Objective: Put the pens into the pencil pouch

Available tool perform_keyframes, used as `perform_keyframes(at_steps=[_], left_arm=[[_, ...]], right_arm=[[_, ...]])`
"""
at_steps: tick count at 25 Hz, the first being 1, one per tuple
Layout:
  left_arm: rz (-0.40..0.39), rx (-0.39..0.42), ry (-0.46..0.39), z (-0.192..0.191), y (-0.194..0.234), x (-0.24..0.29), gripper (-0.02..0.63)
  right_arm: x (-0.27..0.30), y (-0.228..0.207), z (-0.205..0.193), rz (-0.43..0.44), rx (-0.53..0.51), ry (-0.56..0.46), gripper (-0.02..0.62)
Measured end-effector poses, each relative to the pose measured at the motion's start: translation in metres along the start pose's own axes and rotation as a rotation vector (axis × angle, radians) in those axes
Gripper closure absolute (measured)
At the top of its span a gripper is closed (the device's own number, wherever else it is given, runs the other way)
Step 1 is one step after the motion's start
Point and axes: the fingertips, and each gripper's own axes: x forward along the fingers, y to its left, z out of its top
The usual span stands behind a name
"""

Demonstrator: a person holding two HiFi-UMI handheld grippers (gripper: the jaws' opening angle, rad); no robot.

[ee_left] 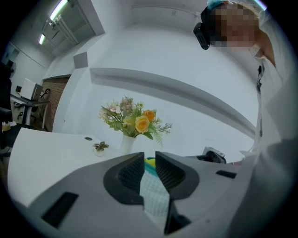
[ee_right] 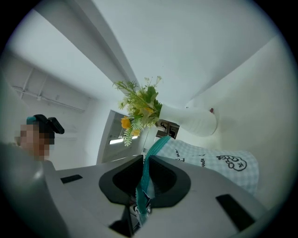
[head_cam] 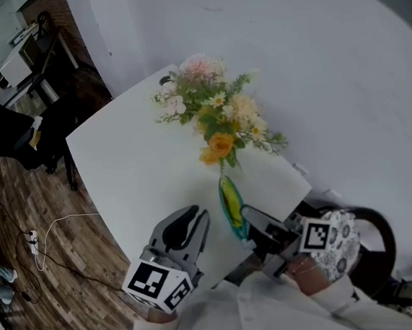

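The left gripper (ee_left: 149, 160) pinches the checked cloth of the pouch (ee_left: 156, 197) between its two fingers. The right gripper (ee_right: 143, 162) pinches the green zip edge (ee_right: 156, 146) of the same pouch, with its fingers pressed tight on it. Each one has one side, so I think they are holding the mouth of the pouch apart so pens can go in. The pouch hangs in the air between the two grippers, near the edge of the white table (head_cam: 134, 167). Something yellow shows inside it, but I cannot tell if it is a pen. I see no pen on the table. Farther off stands a vase (ee_right: 195, 122) of flowers (head_cam: 220, 119)
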Motion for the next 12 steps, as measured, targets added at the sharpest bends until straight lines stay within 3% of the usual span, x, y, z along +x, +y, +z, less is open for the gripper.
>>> perform_keyframes(at_steps=[7,12], left_arm=[[0.025,-0.015,0.038,-0.016,0.005,-0.002,0.538],[0.04,-0.027,0.064,-0.033,0.011,-0.004,0.538]], right_arm=[[-0.013,-0.002,0.019,-0.069,-0.114,-0.015,0.551],[-0.009,-0.007,0.007,-0.112,-0.175,0.044,0.551]])
